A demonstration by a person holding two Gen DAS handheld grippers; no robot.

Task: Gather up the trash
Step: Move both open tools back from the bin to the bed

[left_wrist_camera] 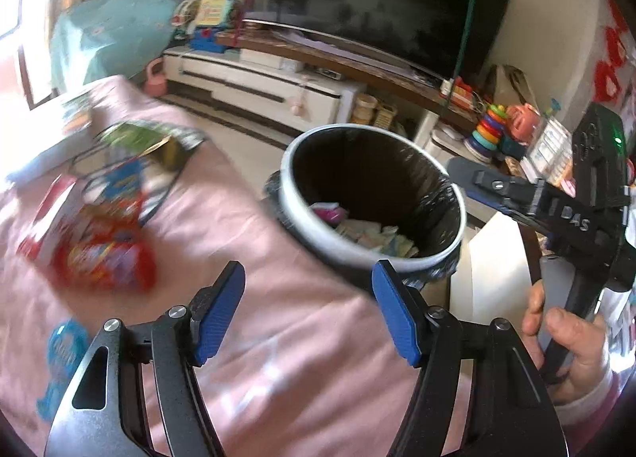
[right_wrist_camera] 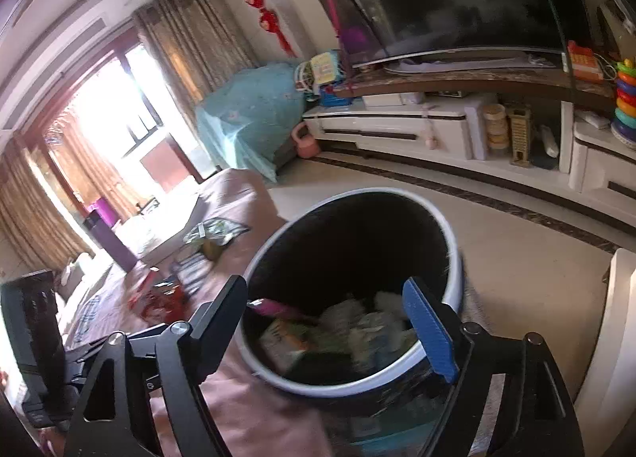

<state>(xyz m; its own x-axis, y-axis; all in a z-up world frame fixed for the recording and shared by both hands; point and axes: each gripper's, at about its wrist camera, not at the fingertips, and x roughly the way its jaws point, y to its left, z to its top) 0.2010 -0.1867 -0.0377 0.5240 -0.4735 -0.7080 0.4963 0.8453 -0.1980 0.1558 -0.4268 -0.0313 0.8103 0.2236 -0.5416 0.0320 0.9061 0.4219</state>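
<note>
A round trash bin (left_wrist_camera: 287, 194) with a white rim and black liner stands beside the pink-covered surface (left_wrist_camera: 278, 337). Paper and wrapper trash (left_wrist_camera: 373, 236) lies in its bottom. A red snack bag (left_wrist_camera: 107, 254) and a green wrapper (left_wrist_camera: 151, 135) lie on the pink cloth, blurred, at the left. My left gripper (left_wrist_camera: 308, 274) hangs open above the cloth near the bin, nothing between its blue pads. My right gripper (right_wrist_camera: 326, 286) is open over the bin (right_wrist_camera: 456, 254), with only the trash (right_wrist_camera: 357, 329) far below it. A hand (left_wrist_camera: 564, 337) holds the right tool.
A large dark TV (left_wrist_camera: 389, 3) sits on a long white cabinet (left_wrist_camera: 254, 87) across the tiled floor (right_wrist_camera: 516, 250). Toys (left_wrist_camera: 491, 127) crowd the cabinet's right end. A teal-covered object (right_wrist_camera: 250, 119) stands by the curtained window. A white block (left_wrist_camera: 501, 258) stands right of the bin.
</note>
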